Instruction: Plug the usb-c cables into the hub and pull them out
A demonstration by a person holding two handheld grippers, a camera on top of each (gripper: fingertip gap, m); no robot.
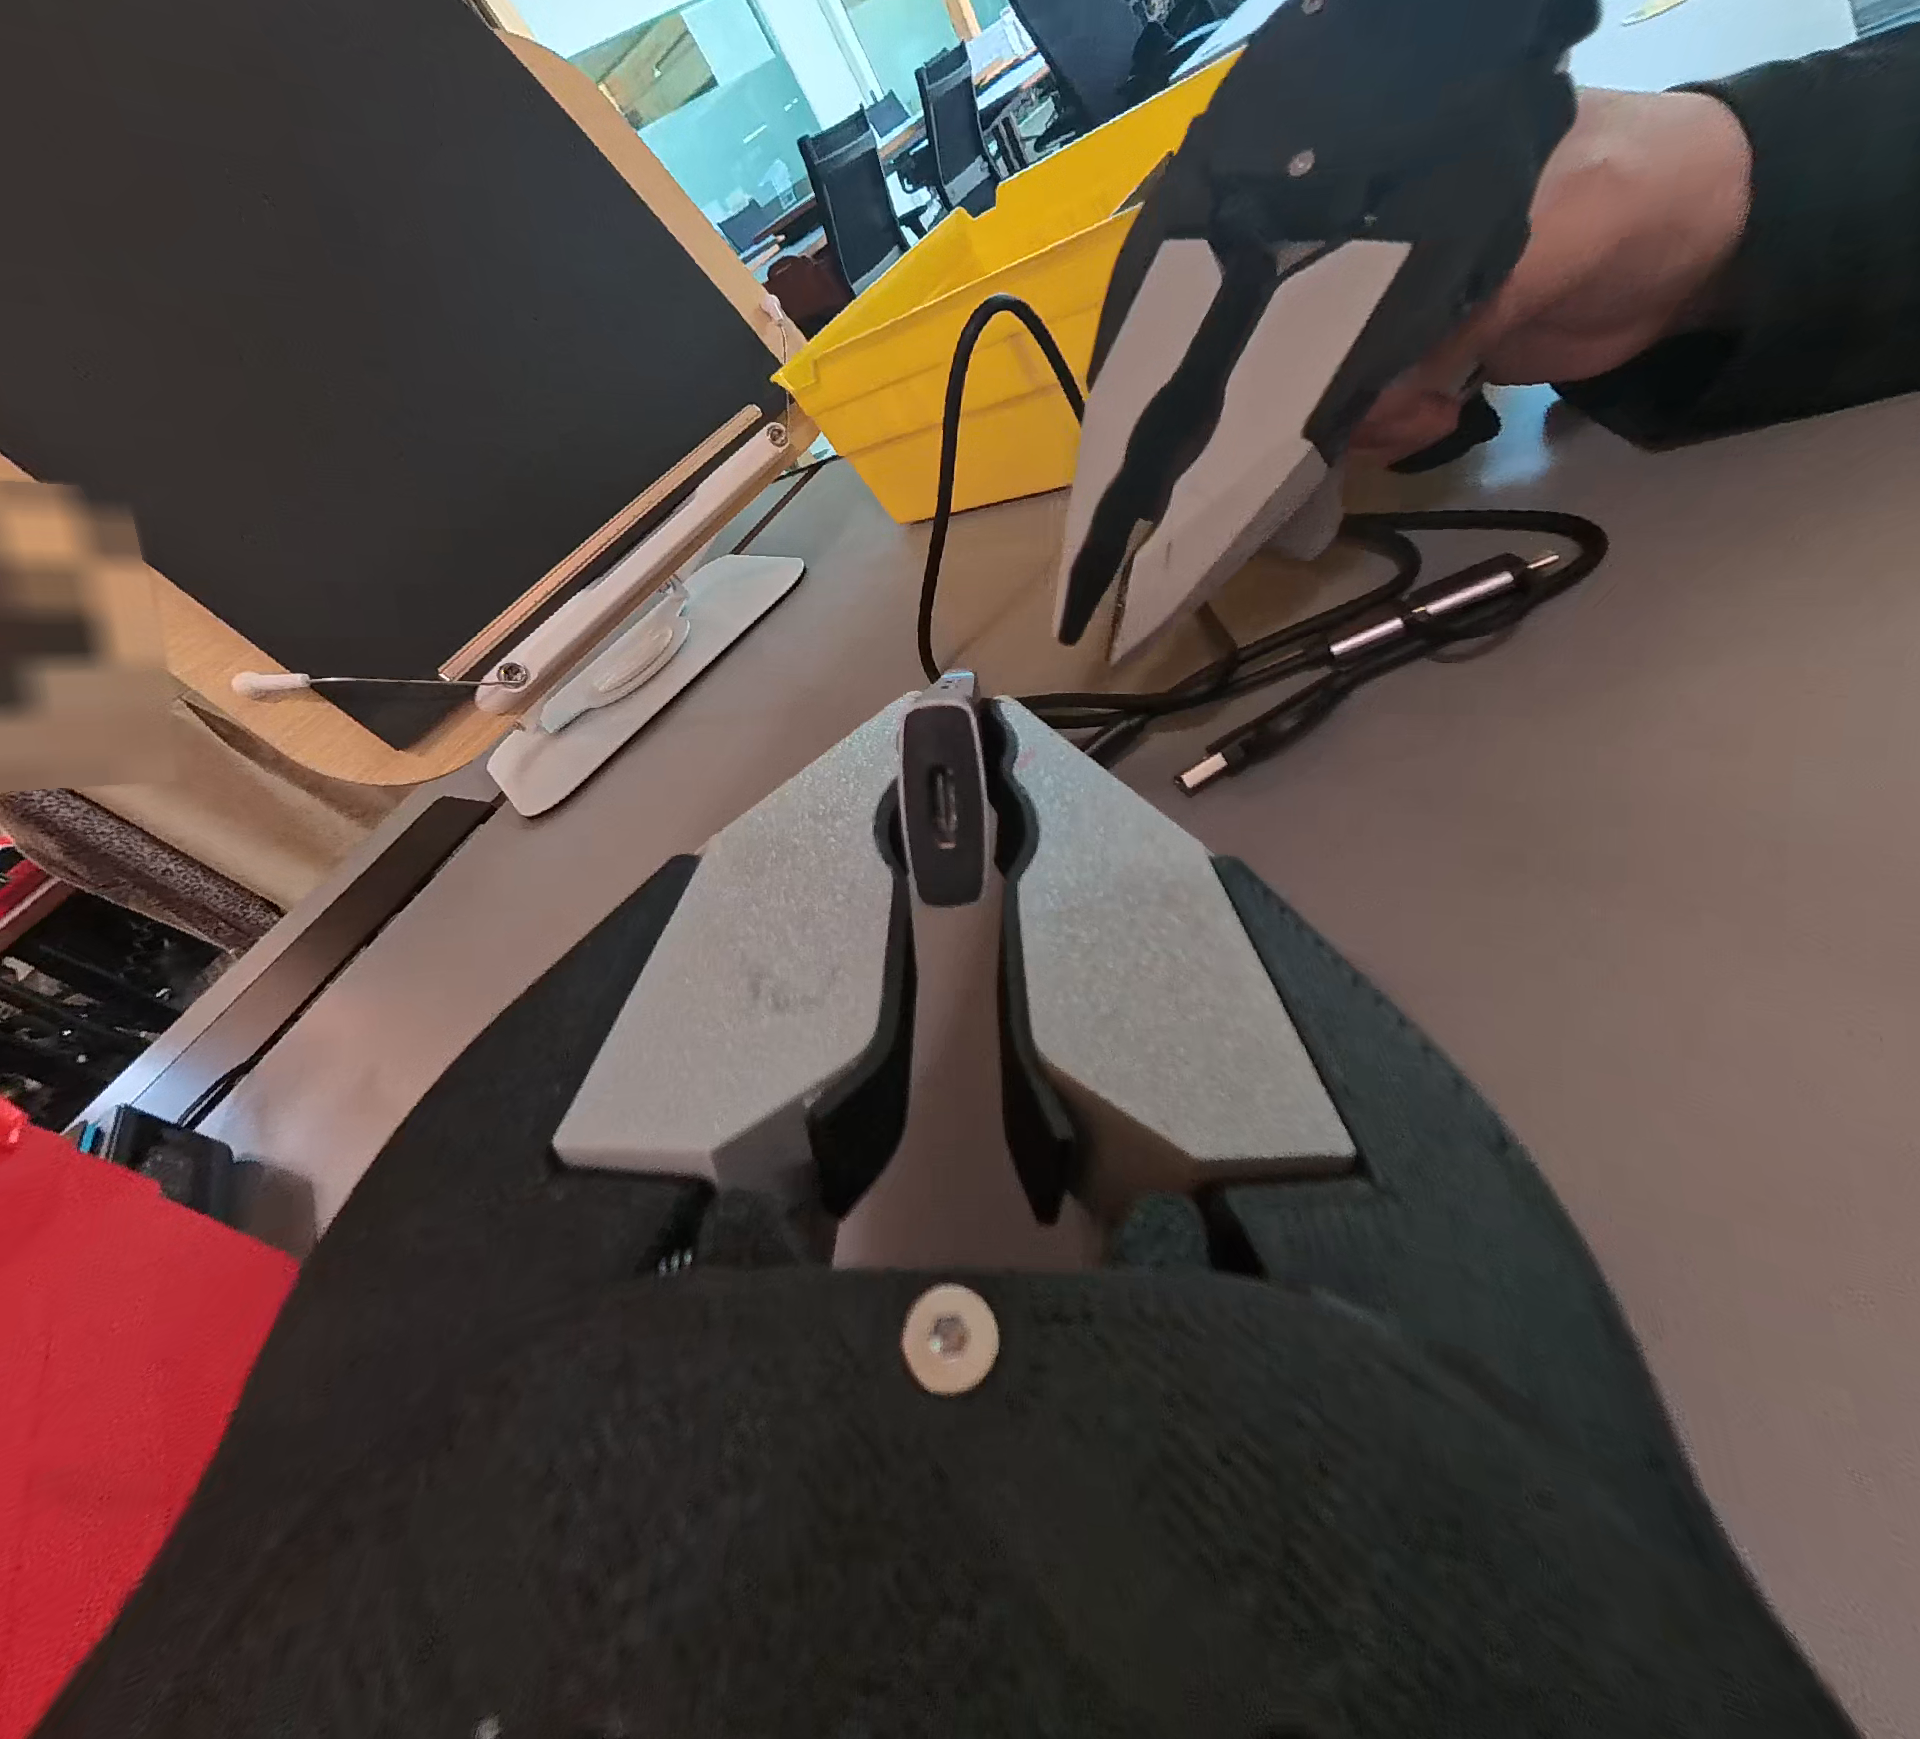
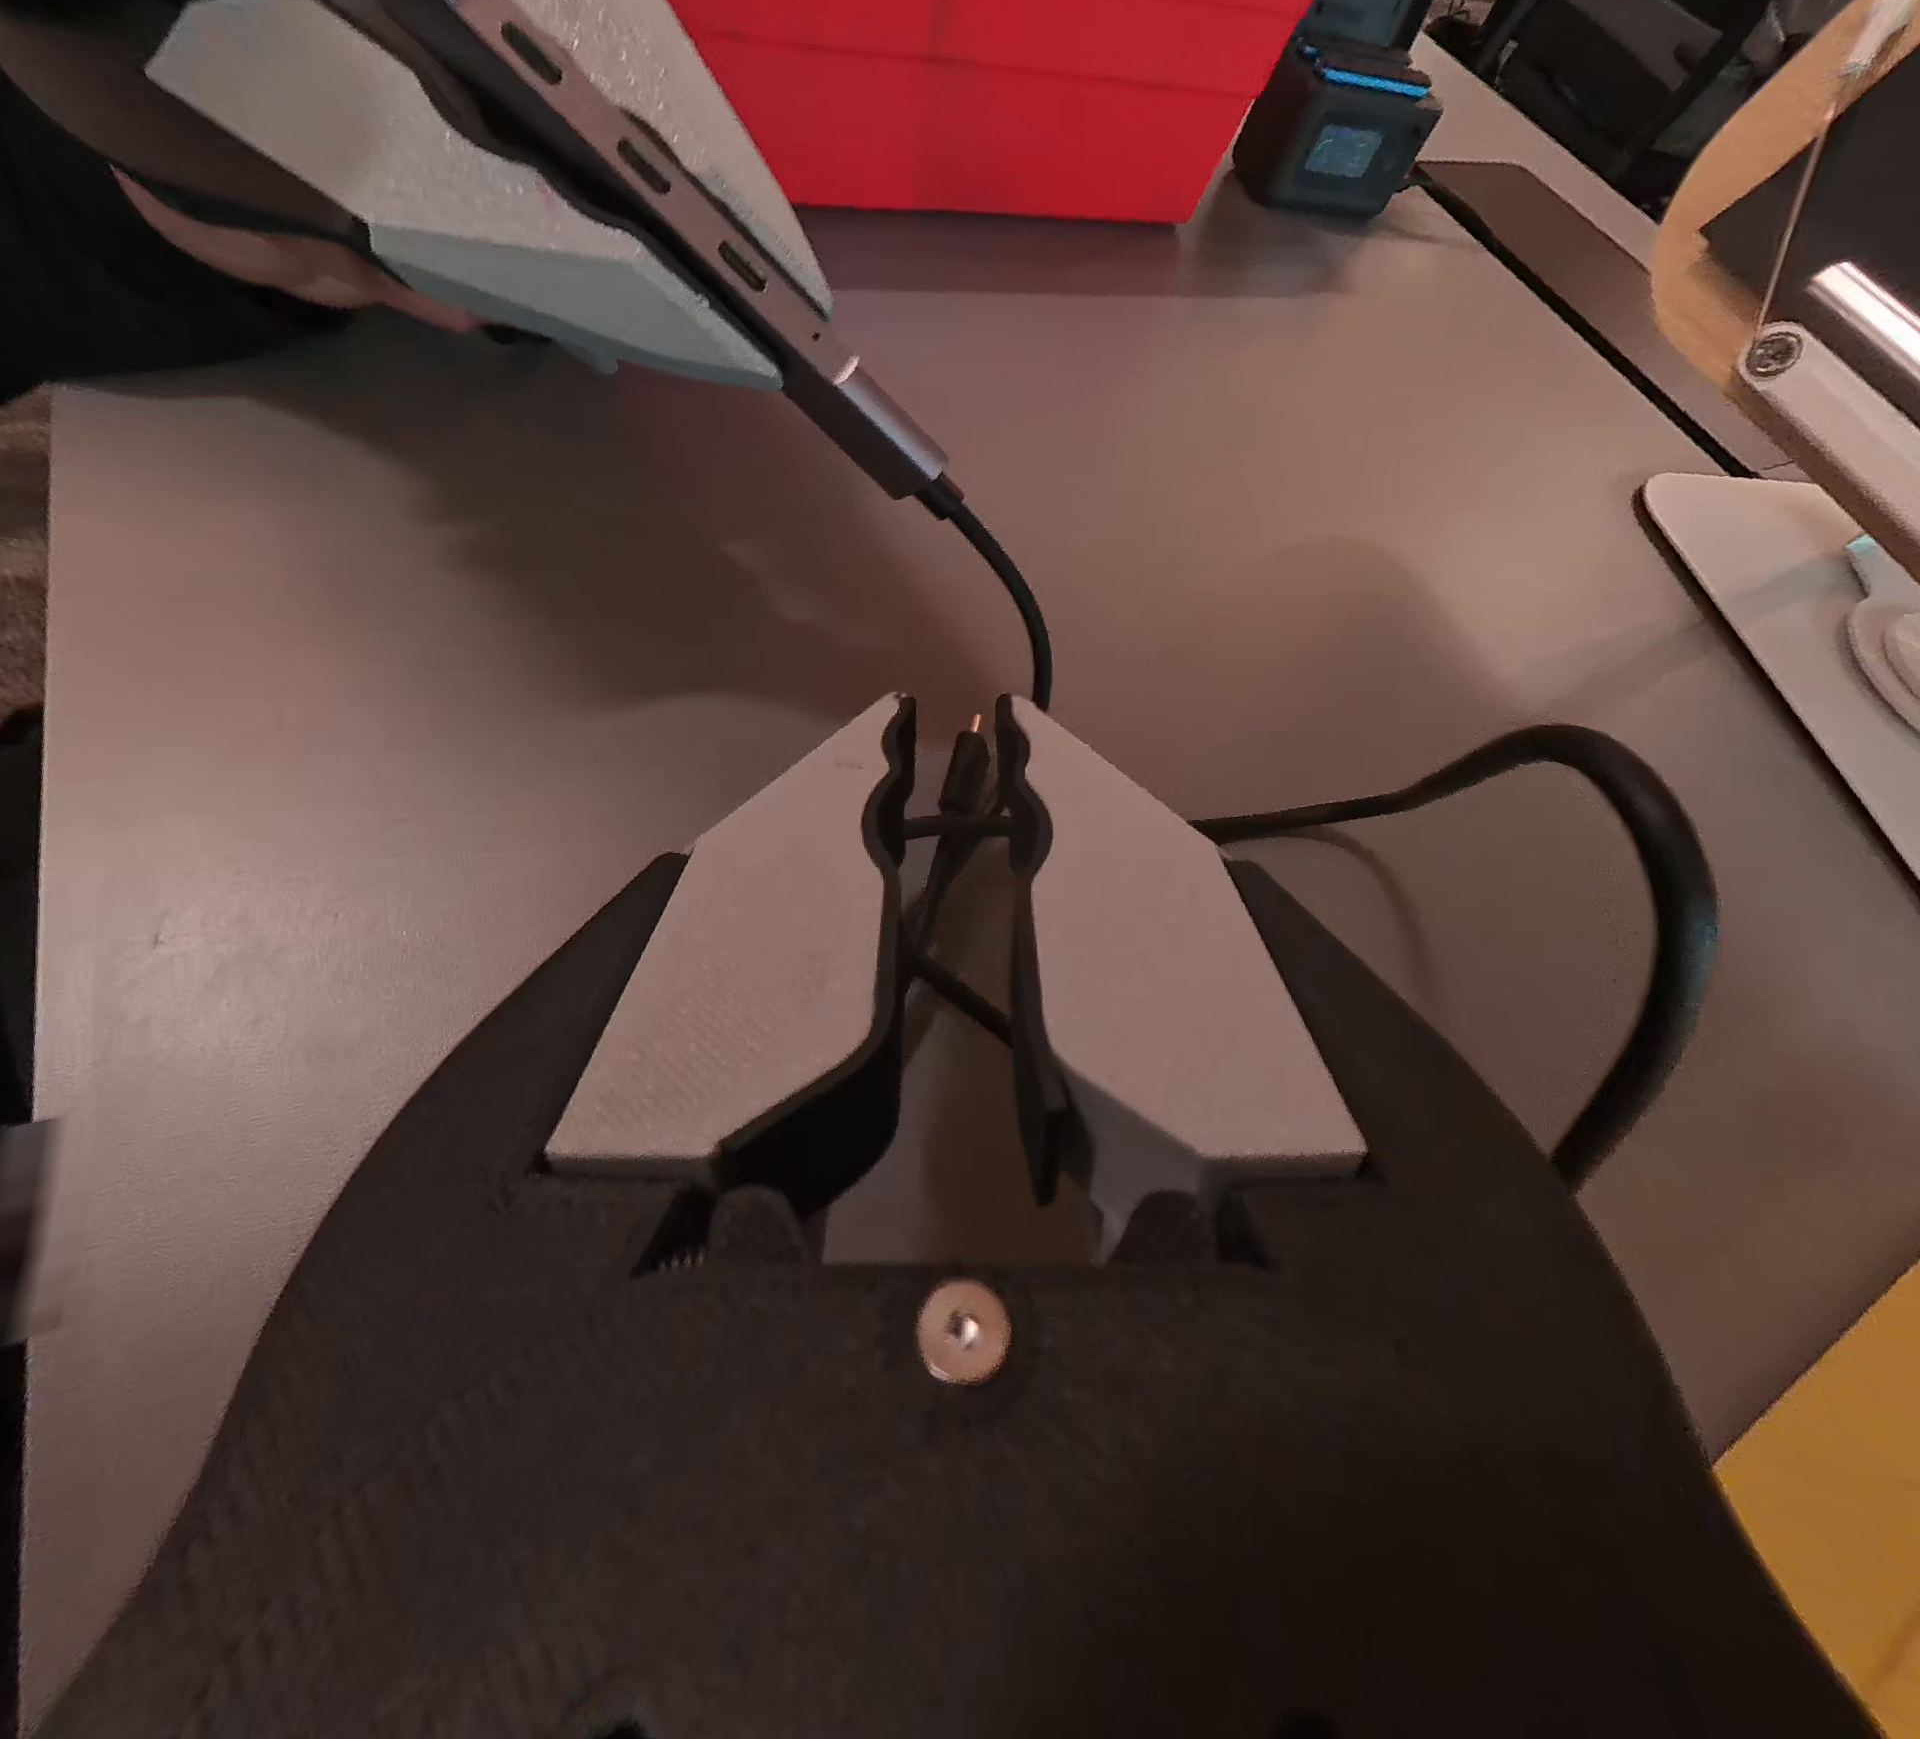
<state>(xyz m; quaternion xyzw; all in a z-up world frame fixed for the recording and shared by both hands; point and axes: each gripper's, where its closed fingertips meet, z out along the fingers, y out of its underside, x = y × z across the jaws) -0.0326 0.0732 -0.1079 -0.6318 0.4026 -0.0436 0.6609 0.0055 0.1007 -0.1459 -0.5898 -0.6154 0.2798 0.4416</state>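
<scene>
Looking along the left gripper (image 1: 951, 713), the left wrist view shows its grey fingers clenched on the hub (image 1: 943, 801), which stands on edge between them with one end port facing the camera and its own black lead (image 1: 940, 484) arching up from the far end. Only this view shows the loose cables (image 1: 1382, 640) lying on the grey table (image 1: 1558, 962) to the right, their metal plugs apart from the hub, and the right gripper (image 1: 1091, 629) raised above them, tips pointing down, held by a person's hand (image 1: 1579, 235). A yellow bin (image 1: 935, 401) sits far behind, a dark screen on a wooden stand (image 1: 364, 235) stands left, and office chairs fill the room beyond. The right wrist view instead shows the hub's long side (image 2: 644, 162) with a row of ports, far left and lifted off the table in the left gripper (image 2: 805, 344). The right gripper (image 2: 956, 713) has its fingers parted, with a usb-c plug (image 2: 966, 759) on the table between the tips and just beside the right one; whether they touch it I cannot tell. A red bin (image 2: 966, 27) stands at the far side.
</scene>
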